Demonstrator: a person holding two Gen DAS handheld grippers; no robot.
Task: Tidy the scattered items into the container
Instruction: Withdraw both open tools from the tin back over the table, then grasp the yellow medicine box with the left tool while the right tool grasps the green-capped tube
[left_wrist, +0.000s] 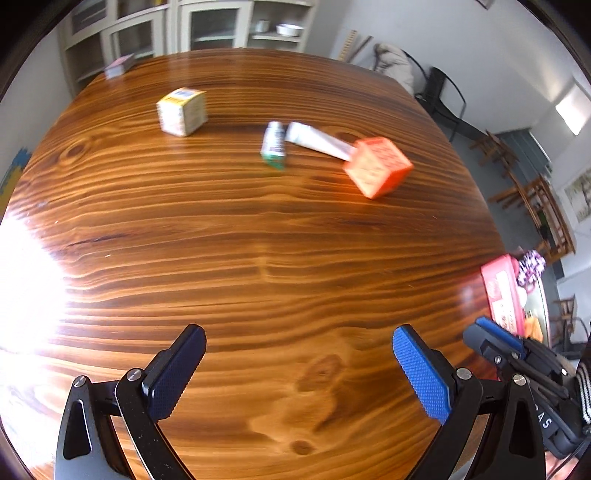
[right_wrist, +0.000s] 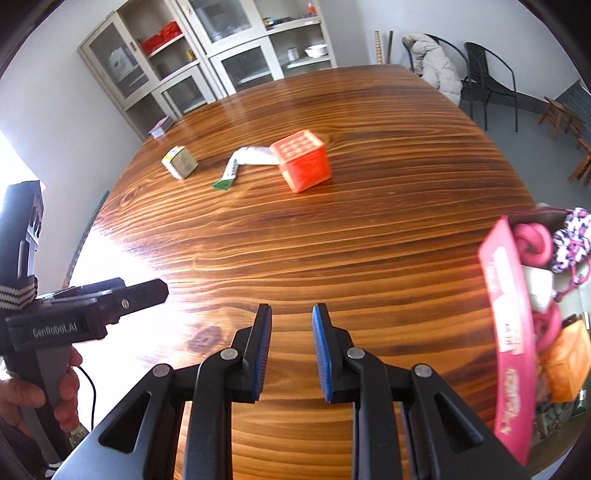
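Both claws are hovering over the near end of the wooden table, neither one carrying anything. The left claw has its blue pads spread wide with only bare wood between them. The right claw is nearly closed, just a narrow gap showing between its pads, and nothing in that gap. In the right wrist view you can also see a hand wrapped around the left claw's handle.

Using the table as the reference: the pink container sits at its near right edge, already stuffed with a pink ring toy, a spotted fabric thing and an orange box.

Further out, around the middle of the table, there's an orange cube, and a white tube lies with one end right up against it. A small green-and-white box lies by the tube's other end. Left of those, well apart, sits a yellow-and-white box. Way at the far left corner of the table there's a little stack of cards or paper, too blurry to tell which.
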